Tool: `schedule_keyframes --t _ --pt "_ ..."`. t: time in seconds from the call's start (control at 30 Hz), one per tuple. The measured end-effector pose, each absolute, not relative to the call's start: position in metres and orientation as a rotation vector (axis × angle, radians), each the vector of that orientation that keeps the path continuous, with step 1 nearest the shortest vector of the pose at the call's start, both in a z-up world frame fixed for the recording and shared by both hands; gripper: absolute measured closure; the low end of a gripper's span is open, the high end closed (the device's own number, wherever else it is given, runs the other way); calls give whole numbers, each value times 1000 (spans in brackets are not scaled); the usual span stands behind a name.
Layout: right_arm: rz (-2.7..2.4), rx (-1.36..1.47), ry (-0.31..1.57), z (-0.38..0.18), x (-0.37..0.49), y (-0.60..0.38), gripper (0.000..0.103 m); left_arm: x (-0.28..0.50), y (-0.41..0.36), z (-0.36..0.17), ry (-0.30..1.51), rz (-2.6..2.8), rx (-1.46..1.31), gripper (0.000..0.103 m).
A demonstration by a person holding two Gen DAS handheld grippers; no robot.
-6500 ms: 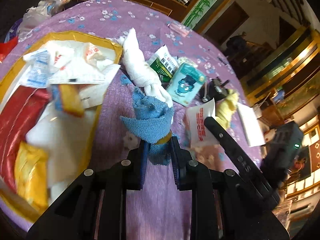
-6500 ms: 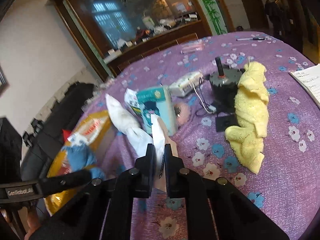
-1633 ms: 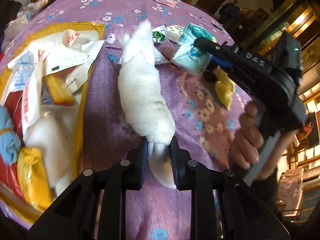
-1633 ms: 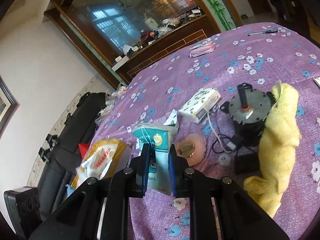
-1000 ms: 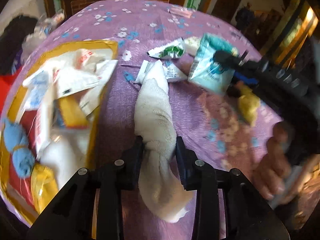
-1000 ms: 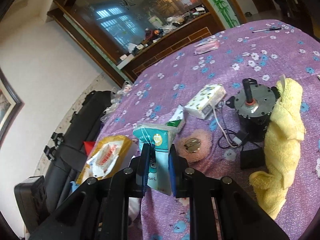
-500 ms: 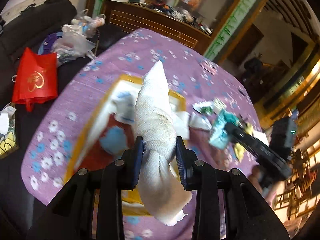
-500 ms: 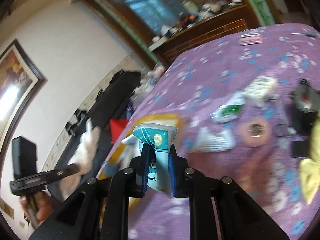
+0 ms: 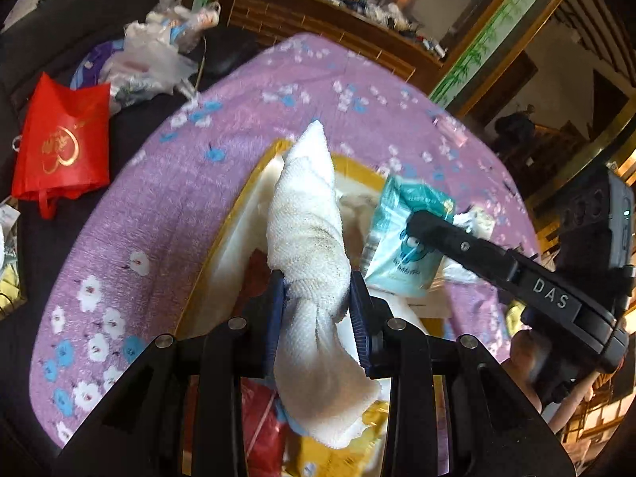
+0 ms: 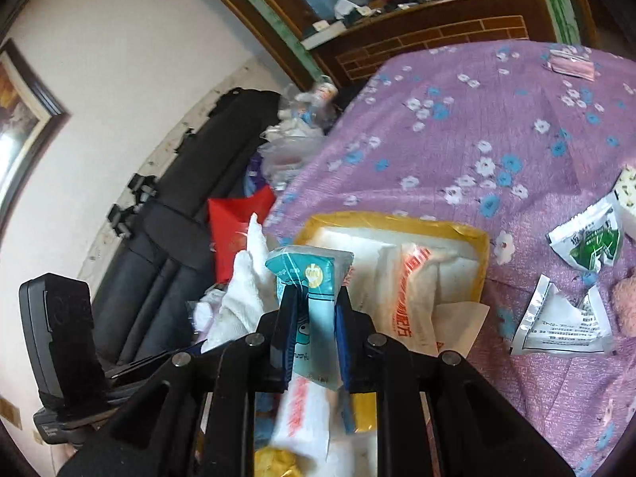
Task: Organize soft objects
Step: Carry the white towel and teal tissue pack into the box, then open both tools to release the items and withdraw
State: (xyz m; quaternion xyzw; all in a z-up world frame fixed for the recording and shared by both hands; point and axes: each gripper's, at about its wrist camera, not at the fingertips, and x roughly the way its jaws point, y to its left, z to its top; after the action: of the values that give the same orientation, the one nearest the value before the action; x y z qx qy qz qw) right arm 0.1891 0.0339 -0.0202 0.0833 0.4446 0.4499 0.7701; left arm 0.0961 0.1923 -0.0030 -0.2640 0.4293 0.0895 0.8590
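Observation:
My left gripper (image 9: 317, 278) is shut on a rolled white towel (image 9: 308, 222) and holds it above the yellow-rimmed tray (image 9: 238, 214) on the purple flowered tablecloth. My right gripper (image 10: 314, 298) is shut on a teal tissue pack (image 10: 308, 274) and holds it over the same tray (image 10: 473, 238). The tissue pack also shows in the left wrist view (image 9: 405, 238), just right of the towel. The towel shows in the right wrist view (image 10: 242, 298), left of the pack. White and red packets (image 10: 409, 278) lie in the tray.
Green and white wrappers (image 10: 588, 238) and a torn white packet (image 10: 560, 318) lie right of the tray. A pink packet (image 10: 570, 65) lies far back. A red bag (image 9: 63, 147) and plastic bags (image 9: 151, 59) sit on the black sofa left of the table.
Both grippers have come closer together over the tray. The tissue pack now sits just right of the towel. The table looms larger in both views.

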Motion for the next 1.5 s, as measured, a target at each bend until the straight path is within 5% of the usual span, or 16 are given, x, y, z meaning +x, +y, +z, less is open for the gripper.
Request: schedule_keyframes --t 0.2,0.27,0.37,0.57,0.93,1.23,1.5 --pt "965 194 987 -32 192 34 83 97 198 -14 867 169 -605 65" --pt "981 206 953 -27 189 28 67 91 198 -9 839 128 -630 48" --pt "981 235 881 -11 184 14 47 84 193 2 815 127 -617 47" --pt "960 276 789 12 174 -46 47 61 150 37 745 135 -505 47" --pt "787 346 907 -43 179 -165 47 91 42 29 846 -36 -431 43" --pt "772 363 1026 -39 235 -151 47 107 28 25 861 -13 -433 43" --pt "772 445 978 -60 257 -163 47 175 -8 -3 980 5 -134 43"
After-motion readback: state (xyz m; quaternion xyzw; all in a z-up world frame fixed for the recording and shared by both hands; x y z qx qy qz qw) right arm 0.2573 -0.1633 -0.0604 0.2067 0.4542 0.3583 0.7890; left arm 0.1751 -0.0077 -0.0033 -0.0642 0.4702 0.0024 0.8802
